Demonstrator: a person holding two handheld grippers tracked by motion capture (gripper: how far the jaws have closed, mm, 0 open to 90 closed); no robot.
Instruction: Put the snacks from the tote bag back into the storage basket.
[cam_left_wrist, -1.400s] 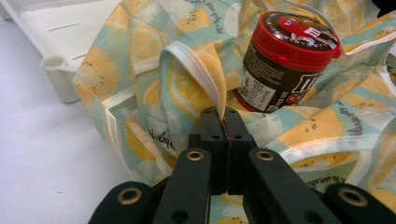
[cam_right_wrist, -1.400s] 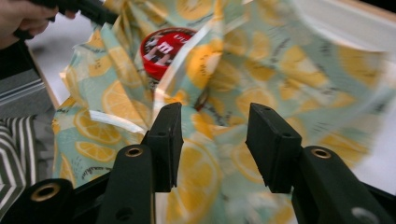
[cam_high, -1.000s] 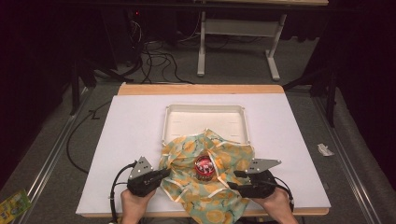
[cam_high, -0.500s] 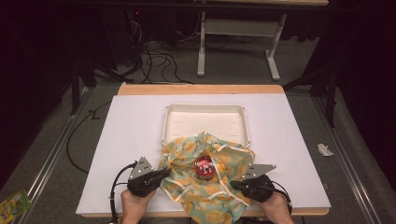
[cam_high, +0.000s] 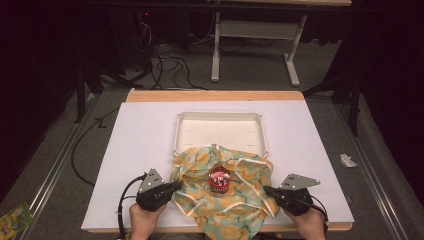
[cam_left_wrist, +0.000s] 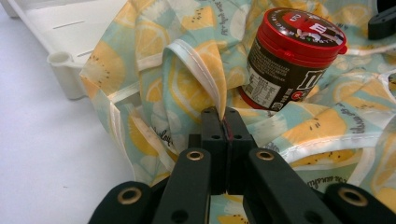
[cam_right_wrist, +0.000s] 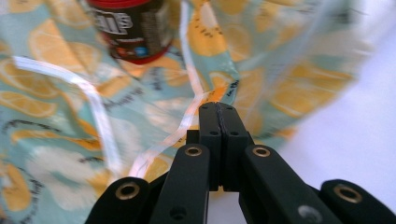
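High view: right gripper (cam_high: 270, 192) has just clamped the lemon-print cloth's (cam_high: 235, 210) edge and drawn outward; left gripper (cam_high: 176, 186) pinches the opposite hem, candy jar (cam_high: 219, 179) standing between them, ready for wrapping.

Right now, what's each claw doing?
Left claw: shut on the cloth.
Right claw: shut on the cloth's edge.
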